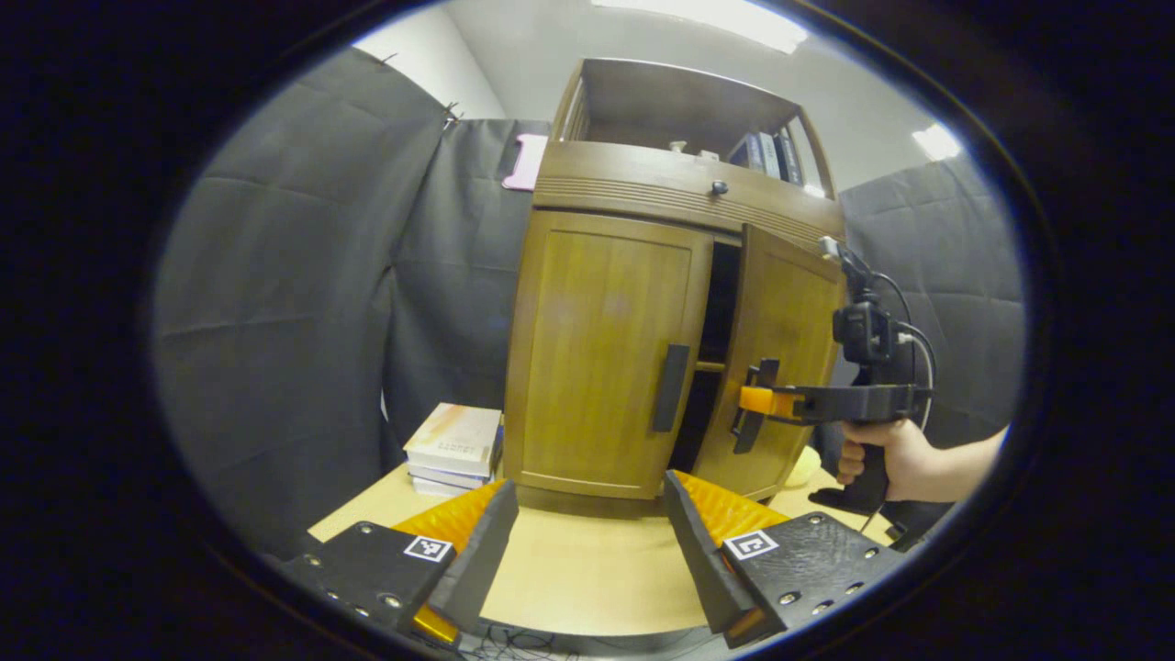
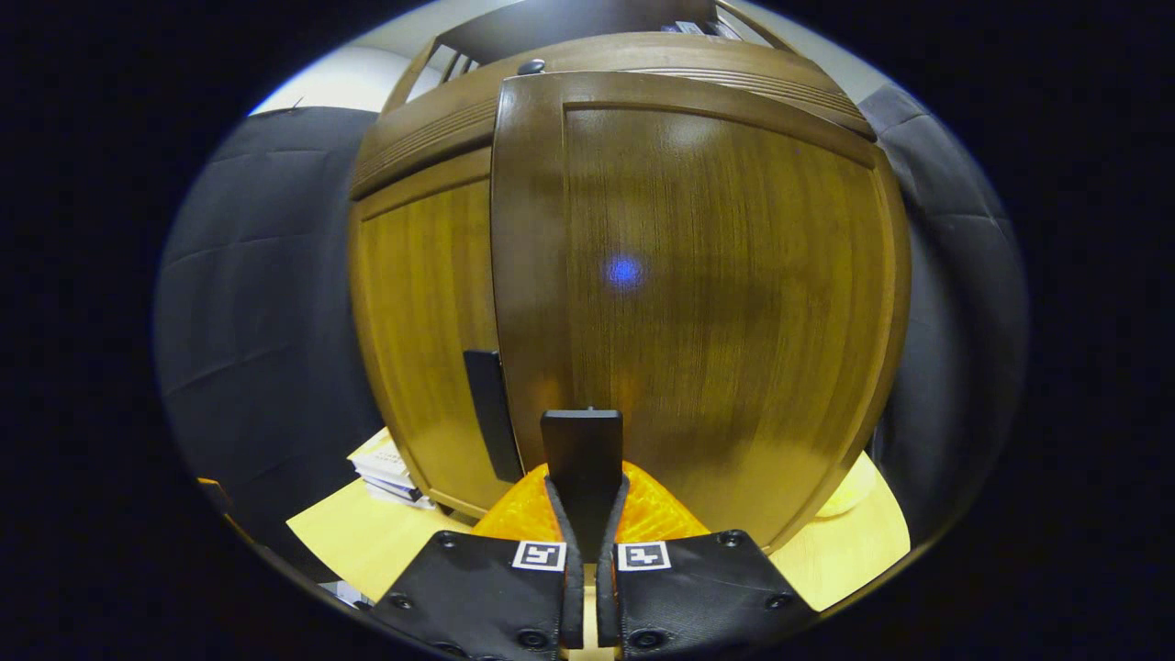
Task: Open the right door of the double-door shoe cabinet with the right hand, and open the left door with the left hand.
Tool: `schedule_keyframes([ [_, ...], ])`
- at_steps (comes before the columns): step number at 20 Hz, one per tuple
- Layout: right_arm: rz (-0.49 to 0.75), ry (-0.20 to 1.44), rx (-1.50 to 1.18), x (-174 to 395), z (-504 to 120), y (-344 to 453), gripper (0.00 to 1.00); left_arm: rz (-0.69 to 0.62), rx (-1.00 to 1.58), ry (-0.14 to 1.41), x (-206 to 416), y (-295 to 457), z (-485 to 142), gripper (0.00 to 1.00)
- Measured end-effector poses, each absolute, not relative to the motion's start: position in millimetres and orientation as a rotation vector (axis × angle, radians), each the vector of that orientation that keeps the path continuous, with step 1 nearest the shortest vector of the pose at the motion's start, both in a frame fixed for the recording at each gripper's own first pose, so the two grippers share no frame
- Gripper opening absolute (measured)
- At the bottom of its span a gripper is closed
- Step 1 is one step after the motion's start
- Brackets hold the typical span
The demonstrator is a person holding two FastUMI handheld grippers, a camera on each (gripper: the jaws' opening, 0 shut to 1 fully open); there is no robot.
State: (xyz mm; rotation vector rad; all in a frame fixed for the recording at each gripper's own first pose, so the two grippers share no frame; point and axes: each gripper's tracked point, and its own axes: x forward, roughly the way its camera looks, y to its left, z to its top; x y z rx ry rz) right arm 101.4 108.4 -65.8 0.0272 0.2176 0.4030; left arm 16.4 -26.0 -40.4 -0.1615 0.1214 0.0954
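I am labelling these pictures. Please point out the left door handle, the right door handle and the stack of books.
left door handle (image 1: 671,387), left gripper view, middle of bar
right door handle (image 2: 582,450), right gripper view, upper part
stack of books (image 1: 455,439), left gripper view, top cover

- The shoe cabinet (image 1: 675,303) stands on a pale wooden table (image 1: 587,569).
- Its left door (image 1: 606,353) is closed; its right door (image 1: 780,367) is swung ajar.
- The right gripper (image 1: 762,401), held by a hand (image 1: 895,457), is clamped at the right door's handle (image 1: 751,406).
- The left gripper (image 1: 587,523) is spread wide before the cabinet.
- Stacked books (image 1: 454,448) lie left of the cabinet.
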Motion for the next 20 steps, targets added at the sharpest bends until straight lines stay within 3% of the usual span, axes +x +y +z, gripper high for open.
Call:
schedule_keyframes([
  [1,0.421,0.216,0.029,92.5,-65.2,102.7,0.07,0.108,-0.147,0.129,15.9,-26.1,-41.4,0.92],
  [14,0.602,0.251,0.022,14.6,-77.2,35.2,0.04,0.133,-0.102,0.104,43.8,-28.4,-20.1,0.92],
  [20,0.614,0.219,0.032,-5.6,-79.6,-17.8,0.03,0.156,-0.090,0.094,42.5,-50.4,-16.0,0.92],
])
